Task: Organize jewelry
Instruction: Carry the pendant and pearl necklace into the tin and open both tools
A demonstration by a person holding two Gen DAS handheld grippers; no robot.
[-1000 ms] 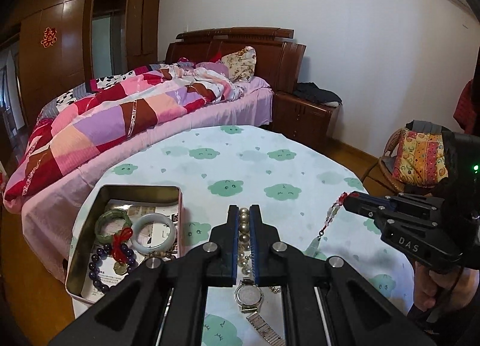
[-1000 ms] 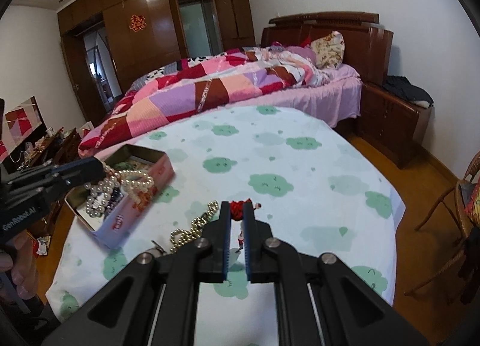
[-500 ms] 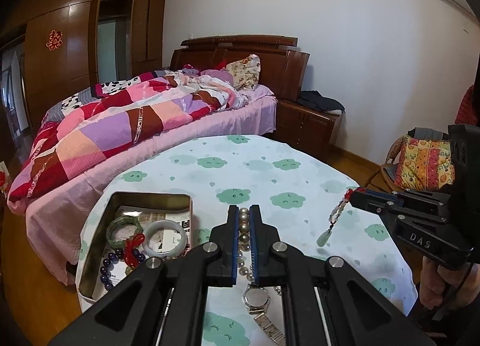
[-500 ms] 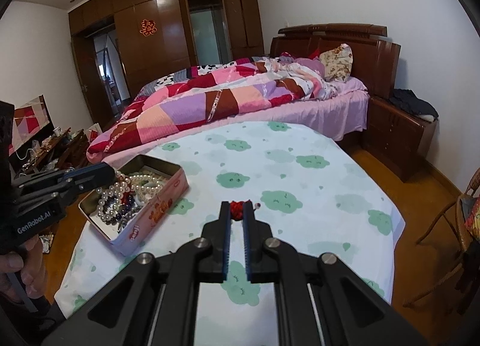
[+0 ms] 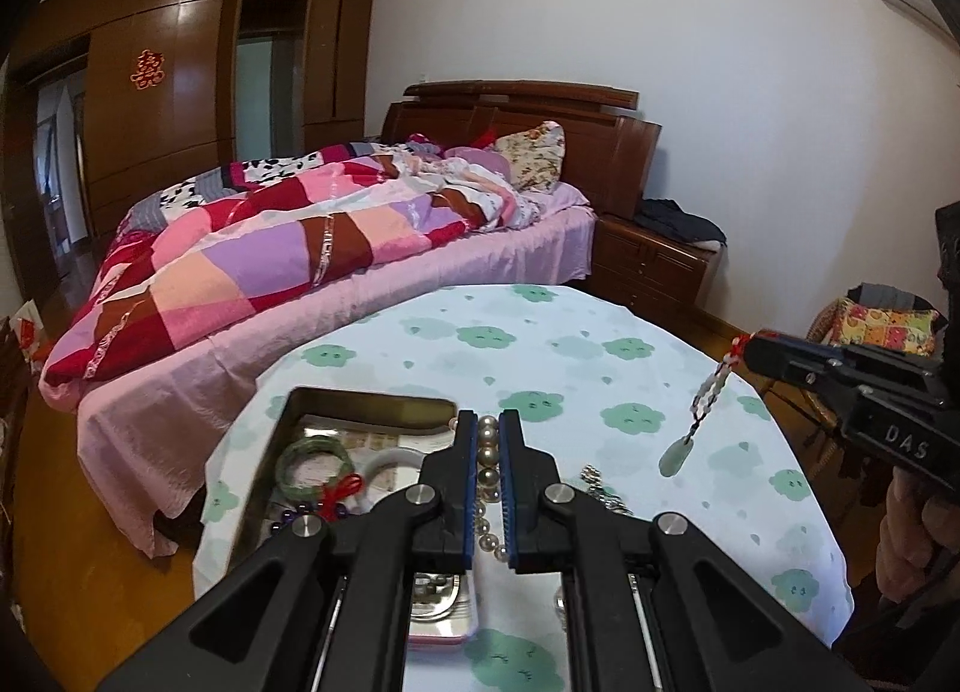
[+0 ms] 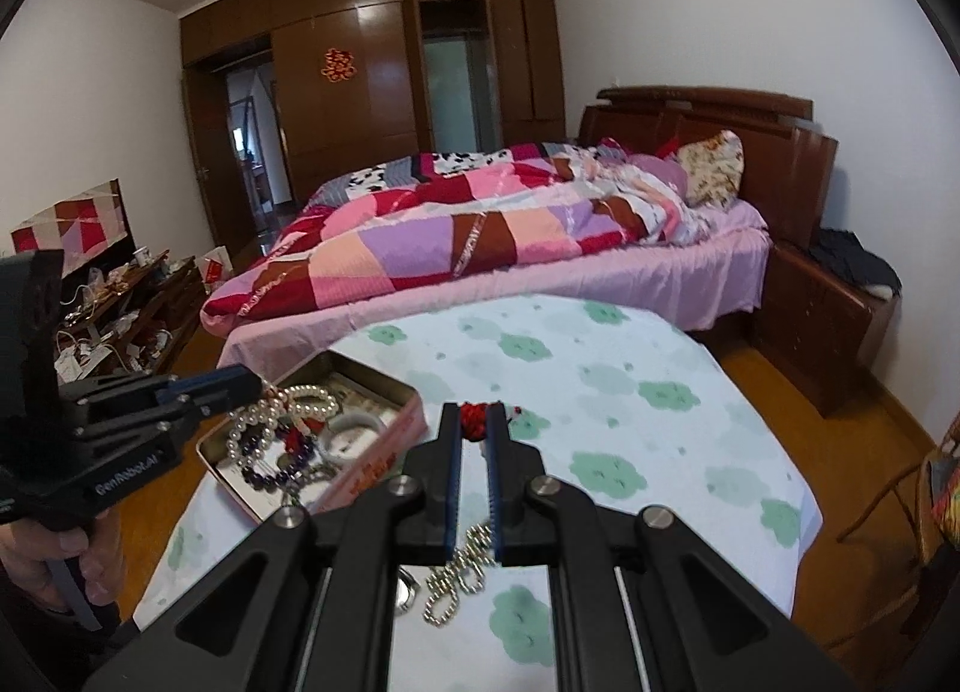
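Two tongs clamped: left tongs (image 5: 487, 431) on white pearl strand (image 5: 489, 455), right tongs (image 6: 472, 422) on red-knotted jade pendant (image 5: 675, 459).

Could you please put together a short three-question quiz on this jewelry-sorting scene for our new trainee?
1. True or false: the left gripper is shut on the pearl necklace.
2. What hangs from the right gripper? A) a wristwatch B) the green pendant on a beaded cord C) a gold ring
3. Fill in: the green bangle lies inside the open ____.

Key
1. True; pearls sit between its pads and the strand hangs over the tin.
2. B; the cord is pinched by its red knot and the pendant dangles clear of the table.
3. Tin.
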